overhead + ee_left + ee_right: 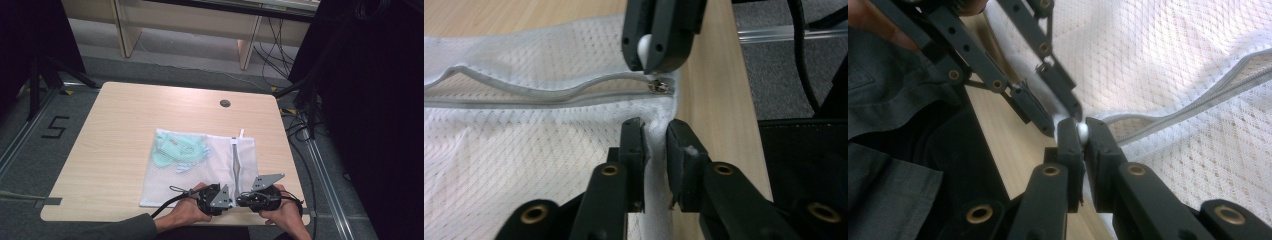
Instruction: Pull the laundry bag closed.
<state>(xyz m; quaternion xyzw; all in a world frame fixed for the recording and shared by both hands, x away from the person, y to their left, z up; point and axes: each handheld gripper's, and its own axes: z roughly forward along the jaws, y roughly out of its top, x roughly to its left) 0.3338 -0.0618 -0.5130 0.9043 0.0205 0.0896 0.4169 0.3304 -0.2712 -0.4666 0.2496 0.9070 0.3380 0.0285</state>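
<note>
A white mesh bag (200, 172) lies flat on the wooden table (115, 125), with a teal garment (175, 150) inside its far left part. Its zipper (234, 160) runs toward me, and the tapes (524, 92) gape apart. The slider (658, 86) sits at the bag's near edge. My left gripper (656, 145) is shut on a fold of mesh at that edge, just beside the slider. My right gripper (1082, 132) is shut on the white zipper pull (1082, 131). In the high view the left gripper (227, 199) and the right gripper (241, 199) meet tip to tip at the table's front edge.
A round cable grommet (225, 103) sits in the table's far side. The table's right edge (744, 100) is close to both grippers. Black cables (300, 125) lie on the floor to the right, and wooden shelf legs (127, 35) stand beyond the table.
</note>
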